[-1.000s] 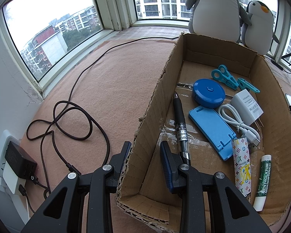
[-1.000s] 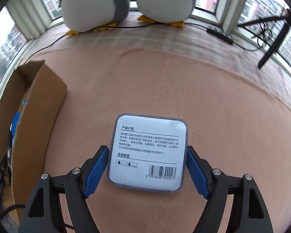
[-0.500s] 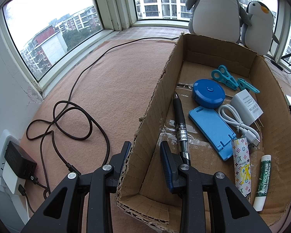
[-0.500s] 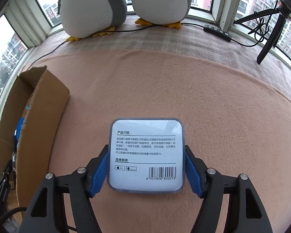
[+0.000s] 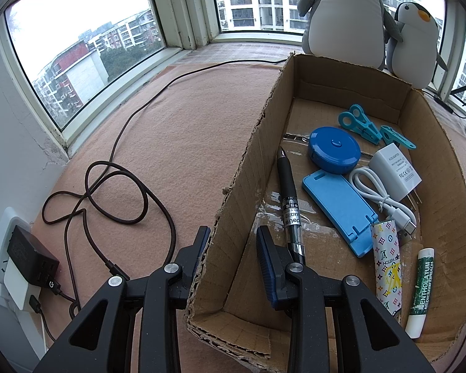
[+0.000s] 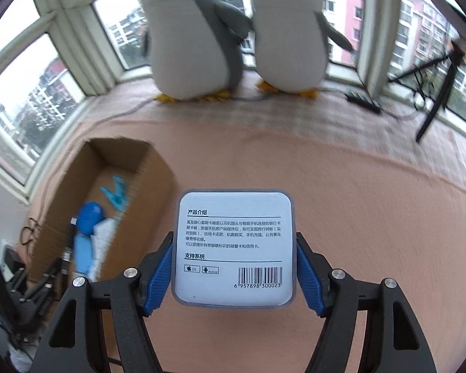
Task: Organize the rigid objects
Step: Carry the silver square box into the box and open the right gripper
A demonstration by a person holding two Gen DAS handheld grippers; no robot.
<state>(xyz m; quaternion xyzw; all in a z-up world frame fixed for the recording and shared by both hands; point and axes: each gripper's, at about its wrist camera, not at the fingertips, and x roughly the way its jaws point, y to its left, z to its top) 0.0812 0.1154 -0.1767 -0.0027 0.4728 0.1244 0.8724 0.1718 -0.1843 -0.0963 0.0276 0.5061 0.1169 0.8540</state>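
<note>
Through the left wrist camera I see my left gripper (image 5: 233,242) clamped on the left wall of the cardboard box (image 5: 233,199), one pad outside it and one inside, near the box's near-left corner. The box sits on the peach blanket (image 5: 177,130). Inside it, along the left wall, lies a black pen (image 5: 290,200). Toward the far wall are teal clips (image 5: 362,126), and just nearer a round blue case (image 5: 334,150). A flat blue stand (image 5: 341,206) lies mid-floor, touching the round case. By the right wall I see a white charger (image 5: 394,171) with its coiled white cable (image 5: 379,195). At the near-right corner a patterned tube (image 5: 386,267) and a green-and-white lip balm (image 5: 421,292) lie side by side. Two plush penguins (image 5: 344,15) stand behind the far wall. A dark cable (image 5: 115,192) loops on the blanket to the left, near a black adapter (image 5: 31,255) at the wall socket.

Through the right wrist camera, my right gripper (image 6: 233,269) grips a white square packet (image 6: 233,248), label and barcode facing me, both blue pads pressed on its side edges. It hangs above the blanket (image 6: 372,205), right of the box (image 6: 152,186), clear of the surface. The penguins (image 6: 195,37) stand at the far edge by the window, a black tripod (image 6: 435,93) to the right.
</note>
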